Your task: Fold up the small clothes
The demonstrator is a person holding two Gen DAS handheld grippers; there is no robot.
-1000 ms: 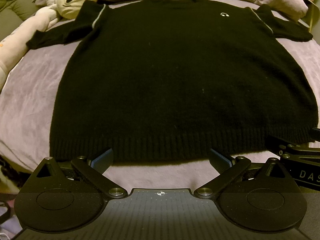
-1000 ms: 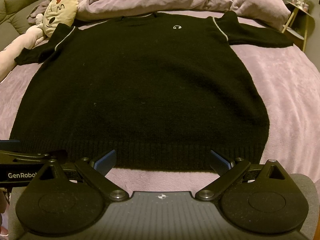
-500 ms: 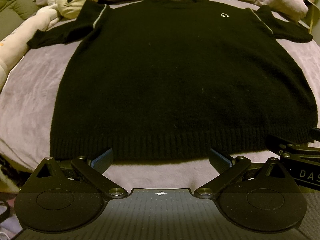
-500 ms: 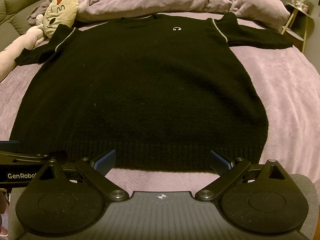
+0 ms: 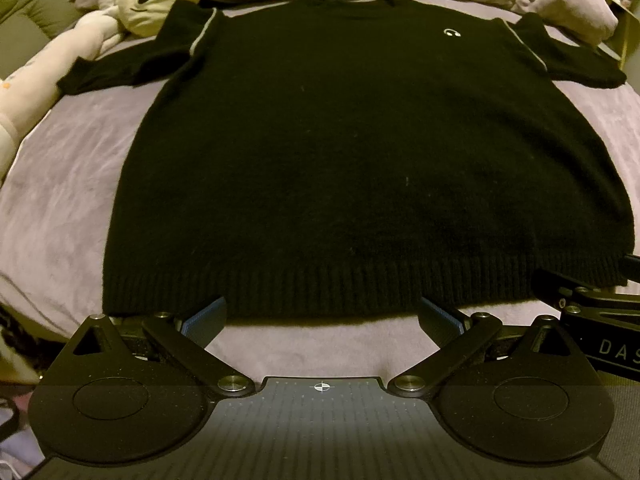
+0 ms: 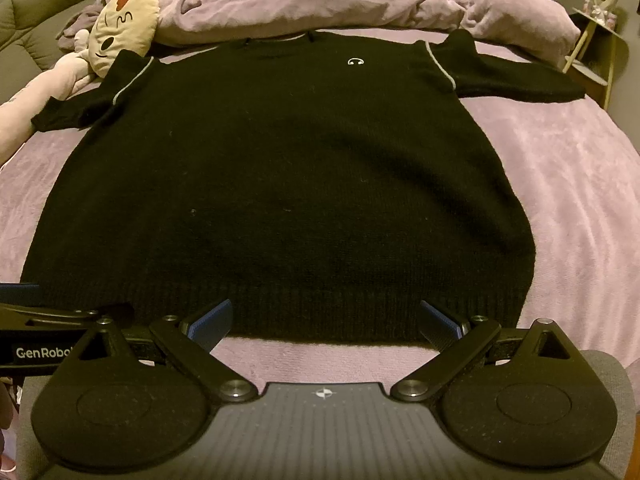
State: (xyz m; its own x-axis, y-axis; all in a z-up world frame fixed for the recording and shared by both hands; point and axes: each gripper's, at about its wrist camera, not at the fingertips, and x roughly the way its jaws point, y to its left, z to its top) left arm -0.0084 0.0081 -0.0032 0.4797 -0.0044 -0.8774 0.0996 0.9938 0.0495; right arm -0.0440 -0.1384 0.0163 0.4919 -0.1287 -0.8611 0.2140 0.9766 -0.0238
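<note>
Black sweater (image 5: 360,168) spread flat, front up, on purple bed (image 5: 60,184); sleeves out to both sides, hem nearest the cams, small white logo (image 5: 452,32) near collar. Left gripper (image 5: 322,316) just short of hem, jaws wide open, nothing held. Right gripper (image 6: 326,320) same: wide open, empty, blue pads (image 6: 210,322) at hem edge. Plush toy (image 6: 120,32) at far left touching one sleeve. Crumpled blanket (image 6: 360,4) beyond collar.
</note>
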